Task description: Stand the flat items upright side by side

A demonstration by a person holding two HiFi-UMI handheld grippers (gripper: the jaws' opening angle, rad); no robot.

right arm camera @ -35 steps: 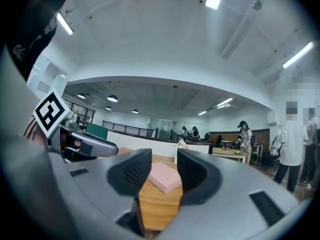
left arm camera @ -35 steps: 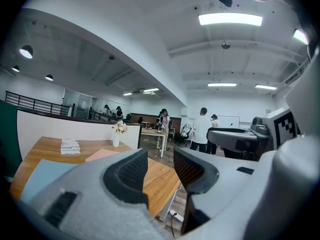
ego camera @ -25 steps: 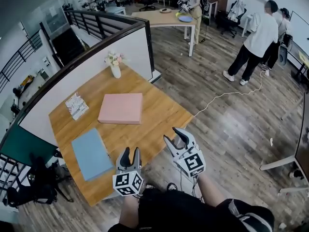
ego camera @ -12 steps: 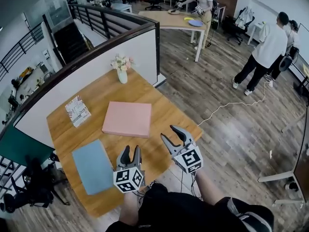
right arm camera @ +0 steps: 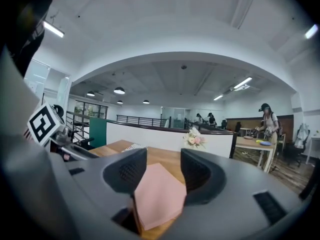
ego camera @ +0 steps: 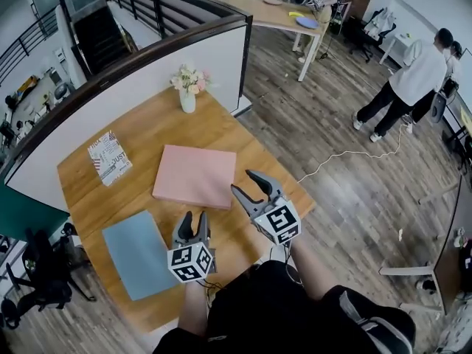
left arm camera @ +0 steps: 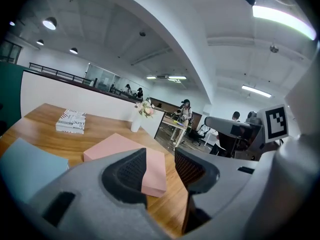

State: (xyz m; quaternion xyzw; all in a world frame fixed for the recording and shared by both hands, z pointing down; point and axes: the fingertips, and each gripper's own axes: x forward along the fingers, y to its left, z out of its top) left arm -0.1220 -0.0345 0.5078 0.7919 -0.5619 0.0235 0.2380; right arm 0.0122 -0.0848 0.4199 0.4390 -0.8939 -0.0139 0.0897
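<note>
1. Worktop (ego camera: pixel 147 135): wood, backed on its far side by a white partition (ego camera: pixel 147 72) with a dark top rail.
2. Pink flat item (ego camera: pixel 195 175): lies flat near the middle of the worktop, not stood up.
3. Blue flat item (ego camera: pixel 136 253): lies flat at the near left of the worktop, apart from the pink one.
4. Patterned book (ego camera: pixel 109 157): lies flat at the far left, close to the partition and well apart from the other two.
5. Vase of flowers (ego camera: pixel 188 94): upright at the far edge of the worktop, against the partition.
6. Left gripper (ego camera: pixel 193 218): held above the near part of the worktop, between the blue item and the pink one. Its jaws are spread part way with nothing pinched; the pink item's near corner shows through the gap, lying on the worktop beyond.
7. Right gripper (ego camera: pixel 243 181): held just beside the pink item's near right corner. Its jaws are spread and have just been opening. Nothing is pinched; the pink item shows through the gap, lying ahead of them.
8. Background: people (ego camera: pixel 409 87) stand on the wooden floor at the far right.
</note>
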